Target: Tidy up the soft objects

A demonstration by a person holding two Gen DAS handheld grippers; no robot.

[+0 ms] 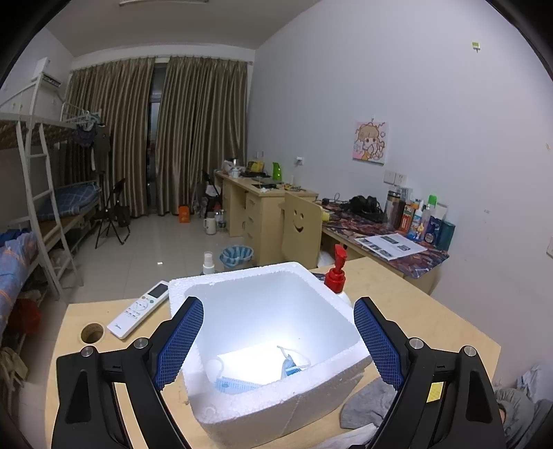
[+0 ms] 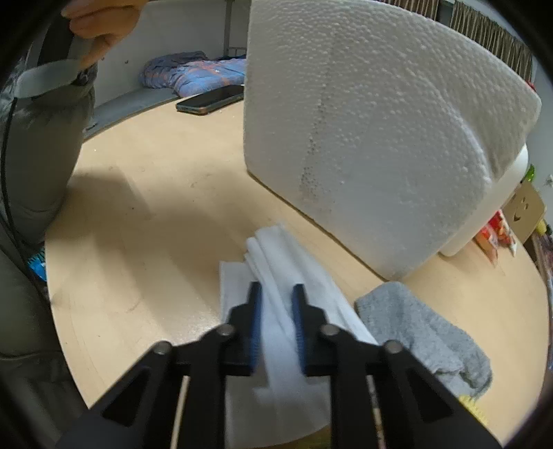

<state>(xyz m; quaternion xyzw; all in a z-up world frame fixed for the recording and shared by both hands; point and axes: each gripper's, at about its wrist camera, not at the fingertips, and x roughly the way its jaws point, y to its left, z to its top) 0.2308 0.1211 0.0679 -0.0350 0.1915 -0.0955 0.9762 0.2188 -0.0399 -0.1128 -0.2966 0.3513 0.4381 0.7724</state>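
A white foam box stands on the wooden table, and two blue face masks lie on its floor. My left gripper hovers over the box's near rim, open wide and holding nothing. In the right wrist view my right gripper points down at the table, shut on a folded white soft sheet beside the foam box. A grey cloth lies just right of the sheet; in the left wrist view this grey cloth sits by the box's near right corner.
A white remote and a round hole are at the table's left. A red pump bottle and a spray bottle stand behind the box. A phone lies on the far edge. A person's hand shows upper left.
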